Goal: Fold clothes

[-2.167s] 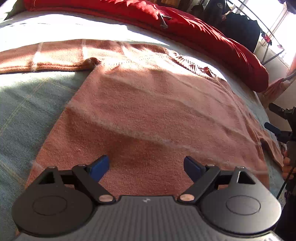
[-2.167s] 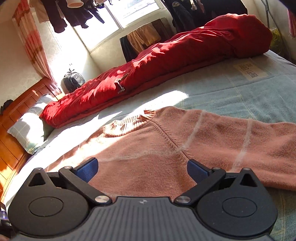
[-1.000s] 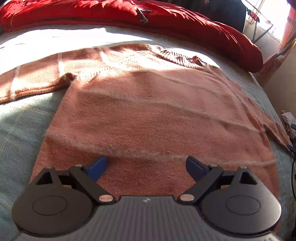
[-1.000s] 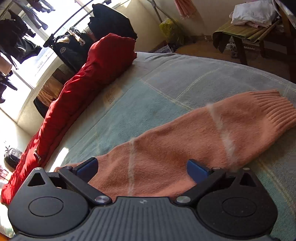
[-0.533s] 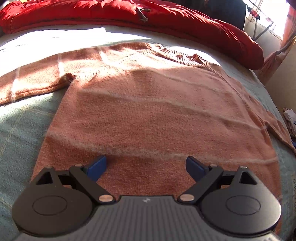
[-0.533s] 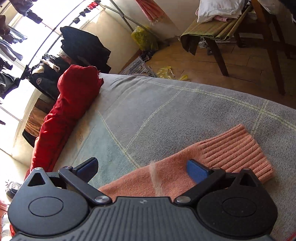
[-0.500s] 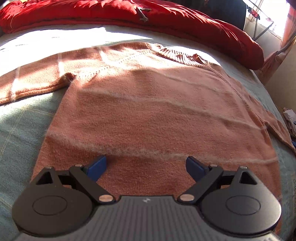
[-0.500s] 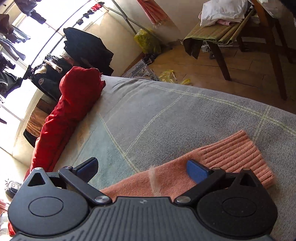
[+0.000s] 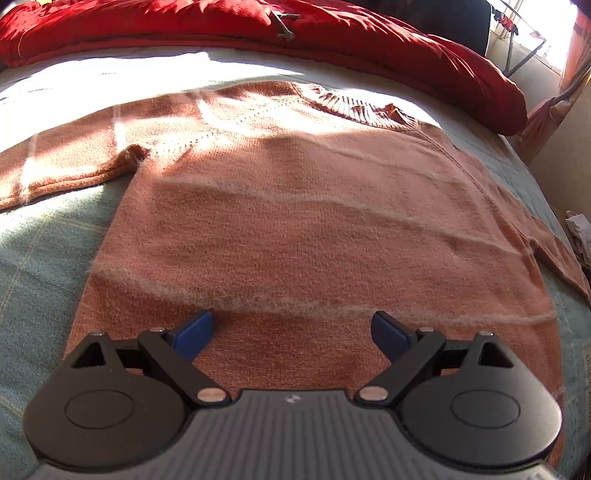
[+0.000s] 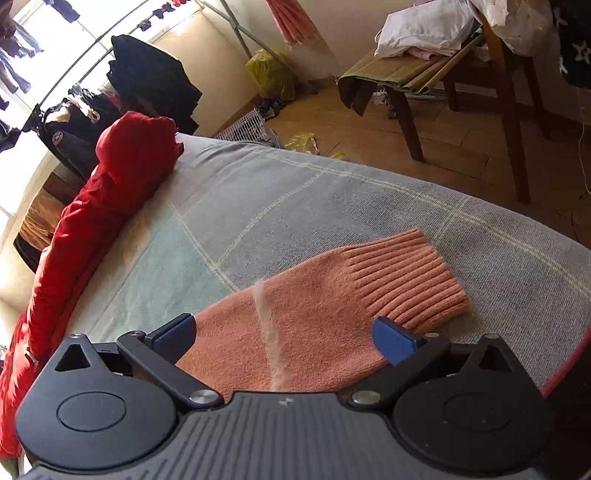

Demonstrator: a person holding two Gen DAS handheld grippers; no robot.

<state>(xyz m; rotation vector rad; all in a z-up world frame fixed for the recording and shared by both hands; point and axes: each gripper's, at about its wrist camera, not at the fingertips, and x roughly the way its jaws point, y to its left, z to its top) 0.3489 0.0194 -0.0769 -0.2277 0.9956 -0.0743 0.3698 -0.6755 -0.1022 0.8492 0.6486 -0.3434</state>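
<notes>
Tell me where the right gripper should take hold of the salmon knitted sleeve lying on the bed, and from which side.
Take the salmon knitted sleeve at its ribbed cuff, probably the best spot. It lies flat on the grey checked bedspread with its open end free, just ahead of the right gripper, whose jaws are open. Come down from above, one finger sliding under the cuff's near edge, pinching both layers.

Strong sun from window point(image 10: 55, 29), blown-out glare on bed point(image 9: 110, 74); sweater point(image 9: 314, 221) w/ patchy shadows. Fisheye bends edges; mostly sharp.
</notes>
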